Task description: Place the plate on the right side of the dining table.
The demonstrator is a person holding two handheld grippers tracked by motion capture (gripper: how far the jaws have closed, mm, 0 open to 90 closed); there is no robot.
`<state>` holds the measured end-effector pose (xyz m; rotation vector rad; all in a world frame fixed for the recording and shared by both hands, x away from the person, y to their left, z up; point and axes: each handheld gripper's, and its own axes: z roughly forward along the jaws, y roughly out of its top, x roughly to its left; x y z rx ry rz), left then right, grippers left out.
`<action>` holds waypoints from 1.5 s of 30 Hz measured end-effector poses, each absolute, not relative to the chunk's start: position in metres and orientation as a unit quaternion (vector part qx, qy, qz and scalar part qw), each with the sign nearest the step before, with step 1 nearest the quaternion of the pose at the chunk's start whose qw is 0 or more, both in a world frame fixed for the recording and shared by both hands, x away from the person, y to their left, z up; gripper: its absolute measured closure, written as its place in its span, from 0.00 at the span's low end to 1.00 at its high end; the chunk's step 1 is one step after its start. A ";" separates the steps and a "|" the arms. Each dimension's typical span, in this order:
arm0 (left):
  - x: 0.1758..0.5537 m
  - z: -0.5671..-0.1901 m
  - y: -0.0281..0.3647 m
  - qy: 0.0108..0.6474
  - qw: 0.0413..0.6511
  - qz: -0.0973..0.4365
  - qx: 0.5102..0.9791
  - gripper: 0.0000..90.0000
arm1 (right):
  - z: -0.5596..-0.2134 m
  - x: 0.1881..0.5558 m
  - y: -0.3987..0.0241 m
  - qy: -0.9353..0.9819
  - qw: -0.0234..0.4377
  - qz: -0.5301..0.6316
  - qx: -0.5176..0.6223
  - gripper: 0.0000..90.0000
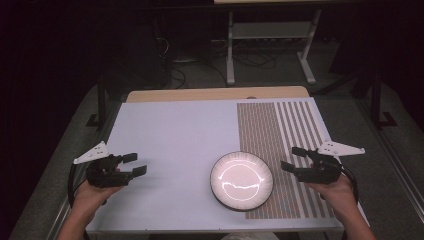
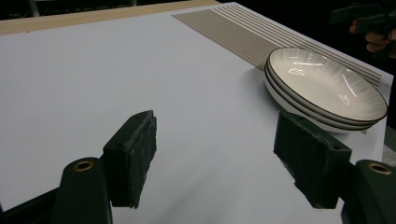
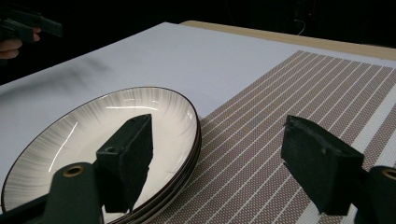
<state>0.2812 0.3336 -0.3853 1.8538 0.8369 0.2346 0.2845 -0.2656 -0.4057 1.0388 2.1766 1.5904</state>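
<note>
Both hand-held grippers hovering spread beside the stacked plates

The left hand-held gripper (image 1: 134, 164) and right hand-held gripper (image 1: 293, 158) are gaping empty; the plates (image 1: 241, 180) are sitting near the desk (image 1: 165, 135) front, half on the mat (image 1: 280, 125) — glazed, slippery, breakable, likely heavy; pinching the rim looks best.

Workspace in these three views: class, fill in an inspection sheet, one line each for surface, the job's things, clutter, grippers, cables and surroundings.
Surface: white table top with a wooden far edge; a brown striped placemat lies on its right part.
Job's things: stack of plates, white with dark rims, partly on the placemat's left edge; the left gripper view shows about three.
Clutter: nothing seen.
Grippers: left gripper open, over bare table left of the plates; right gripper open, right of the plates, above the placemat. Neither touches the plates.
Cables: a black cable loops from the left gripper.
Surroundings: dark room; table legs and floor wires beyond.
</note>
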 end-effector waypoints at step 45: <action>0.293 -0.374 0.268 0.311 0.508 0.055 0.801 0.29 | -0.392 0.260 -0.245 0.798 0.065 0.475 0.365 0.59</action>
